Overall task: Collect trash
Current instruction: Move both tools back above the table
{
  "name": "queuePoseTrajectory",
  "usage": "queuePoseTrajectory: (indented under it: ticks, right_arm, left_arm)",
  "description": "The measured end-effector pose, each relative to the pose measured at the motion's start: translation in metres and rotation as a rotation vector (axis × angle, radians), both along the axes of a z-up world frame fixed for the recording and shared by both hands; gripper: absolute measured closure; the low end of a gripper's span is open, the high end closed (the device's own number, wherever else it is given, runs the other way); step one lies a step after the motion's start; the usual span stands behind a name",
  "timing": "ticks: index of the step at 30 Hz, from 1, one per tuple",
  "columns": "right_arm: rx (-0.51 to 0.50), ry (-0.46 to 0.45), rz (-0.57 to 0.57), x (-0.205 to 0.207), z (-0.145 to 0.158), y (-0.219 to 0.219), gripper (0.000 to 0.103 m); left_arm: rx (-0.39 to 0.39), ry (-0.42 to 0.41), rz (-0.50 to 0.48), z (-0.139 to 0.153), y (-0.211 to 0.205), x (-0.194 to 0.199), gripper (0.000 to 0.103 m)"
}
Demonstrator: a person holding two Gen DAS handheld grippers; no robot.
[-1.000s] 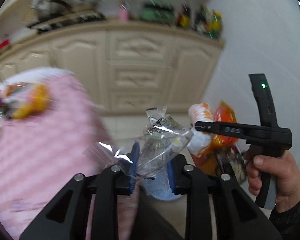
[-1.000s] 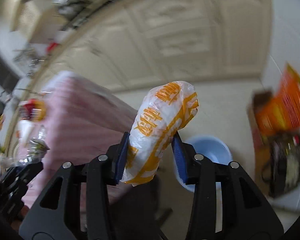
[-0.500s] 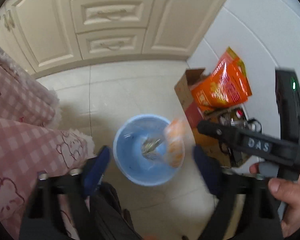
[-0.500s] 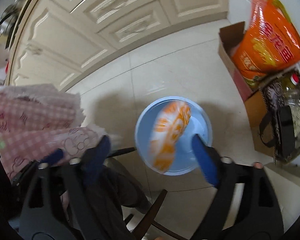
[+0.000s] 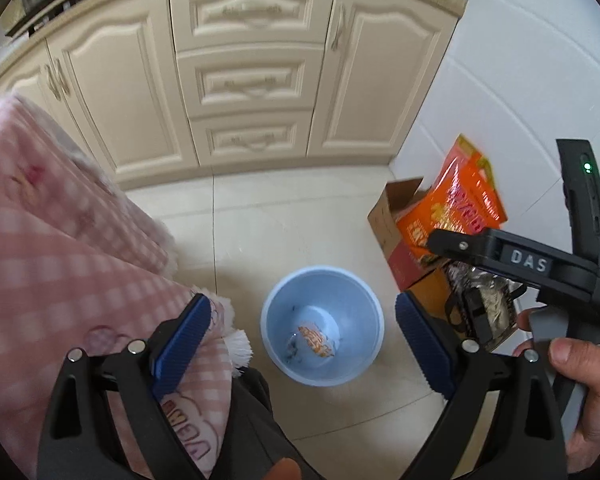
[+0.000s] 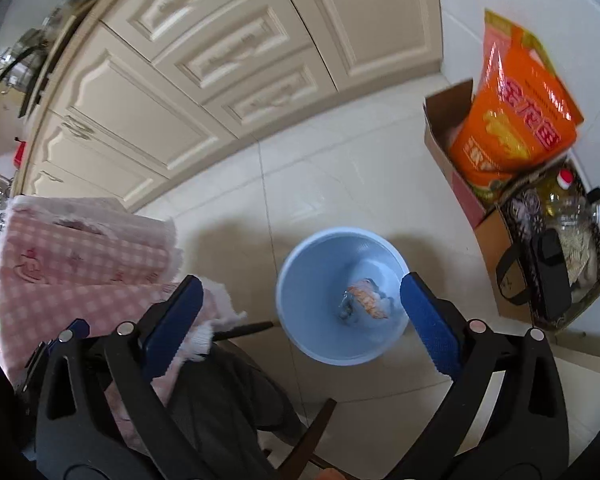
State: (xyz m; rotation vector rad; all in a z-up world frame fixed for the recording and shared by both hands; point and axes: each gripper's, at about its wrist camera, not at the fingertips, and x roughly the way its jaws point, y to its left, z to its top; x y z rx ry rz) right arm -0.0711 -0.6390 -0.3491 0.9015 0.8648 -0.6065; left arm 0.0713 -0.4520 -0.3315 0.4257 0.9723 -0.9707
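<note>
Trash: orange-printed wrapper (image 5: 315, 340) and a clear crumpled bag (image 6: 346, 309) lying at the bottom of blue bin (image 5: 364, 292) on floor tile. Left gripper (image 5: 300, 340) and right gripper (image 6: 300, 316) poised above the bin, jaws opening wide, nothing between them; likely placed for a clean drop. Clear bag hard to make out; pink checked cloth (image 5: 60, 260) cut off at left.

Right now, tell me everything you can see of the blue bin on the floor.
The blue bin is a round, light blue, plastic-looking bucket with a paler rim, standing upright and open on the pale floor tiles. It tapers toward the bottom, where the orange-and-white wrapper and some clear crumpled plastic lie. It stands between the pink checked cloth and the cardboard boxes, apart from both. Neither gripper touches it.
</note>
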Motion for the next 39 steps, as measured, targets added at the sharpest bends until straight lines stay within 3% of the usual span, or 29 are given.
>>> queuePoseTrajectory:
  ticks: [8, 20, 31, 36, 39]
  right_arm:
    - [-0.15, -0.129, 0.05, 0.014, 0.097, 0.038, 0.006]
    - [-0.325, -0.348, 0.279, 0.071, 0.223, 0.145, 0.006]
    - [-0.46, -0.501, 0.455, 0.107, 0.294, 0.248, 0.006]
    - [-0.534, -0.577, 0.54, 0.116, 0.312, 0.292, 0.006]
    - [-0.556, -0.597, 0.57, 0.12, 0.317, 0.311, 0.006]
  left_arm:
    - [-0.157, -0.13, 0.029, 0.089, 0.042, -0.013, 0.012]
    - [-0.298, -0.285, 0.247, 0.196, 0.151, 0.01, 0.011]
    - [-0.361, -0.464, 0.502, 0.266, 0.273, 0.03, 0.007]
    - [-0.358, -0.558, 0.6, 0.287, 0.319, 0.026, 0.005]
    - [-0.374, -0.562, 0.645, 0.294, 0.342, 0.028, 0.005]
